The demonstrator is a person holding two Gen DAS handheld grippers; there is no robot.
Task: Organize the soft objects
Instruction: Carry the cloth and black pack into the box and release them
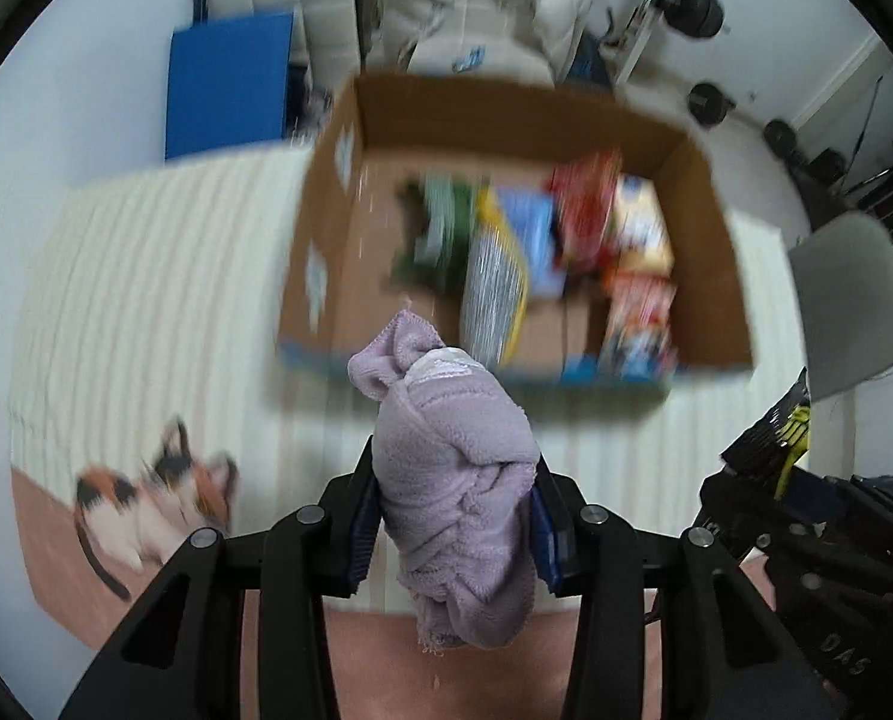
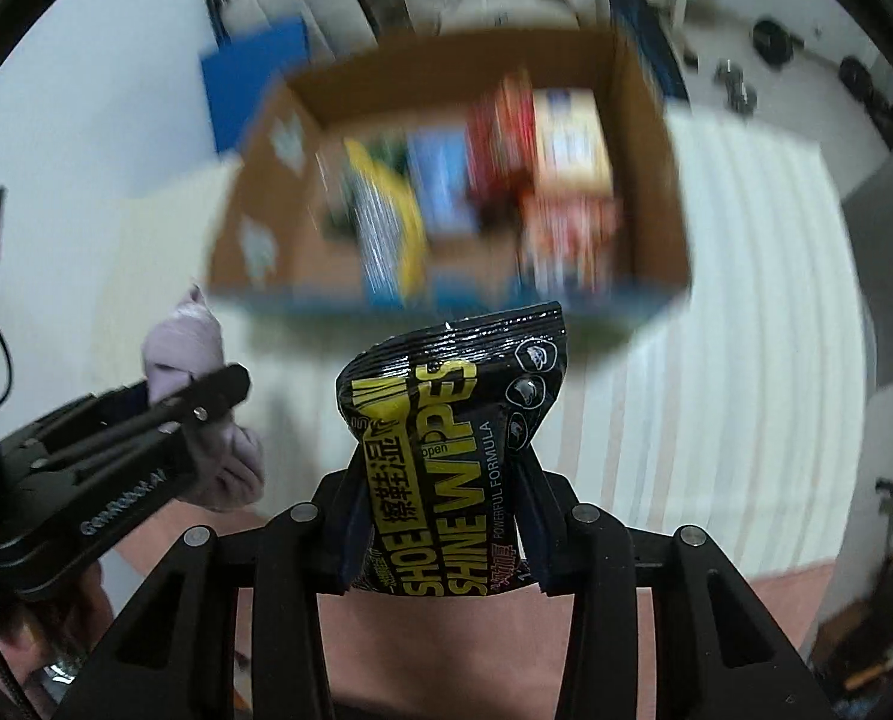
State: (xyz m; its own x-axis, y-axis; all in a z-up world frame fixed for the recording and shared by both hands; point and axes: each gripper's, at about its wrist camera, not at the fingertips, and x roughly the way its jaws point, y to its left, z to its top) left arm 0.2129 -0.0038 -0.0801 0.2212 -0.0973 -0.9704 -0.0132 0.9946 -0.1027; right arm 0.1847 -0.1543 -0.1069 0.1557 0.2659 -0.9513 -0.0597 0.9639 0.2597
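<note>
Ahead of you and below both cameras sits the open brown cardboard box (image 1: 710,252), resting on a cream ribbed cover (image 1: 146,276) and already holding a jumble of colourful soft packets (image 1: 524,264); motion blur keeps me from telling those packets apart. The near left part of the box floor looks bare, so that is probably where room remains.

Your left hand-held gripper (image 1: 455,516) is clamped on the bunched lilac terry towel (image 1: 452,468). The cloth fills the gap between the blue pads, bulging above them and hanging in a tail below. Expect it to be light, limp and compressible: it will not slip easily off the pads, but it will unroll and drape the moment you let go. The grip across the thick middle of the bundle looks like the right place.

Your right hand-held gripper (image 2: 440,516) is closed on the glossy black and yellow pack of shoe shine wipes (image 2: 446,420), pinched at its lower half with the crimped top seal standing clear above the fingers. The film looks slick and the pack squashy, so I judge it likelier to slide than the towel.

A small calico cat plush (image 1: 152,504) lies at the cover's near left edge, untouched.
</note>
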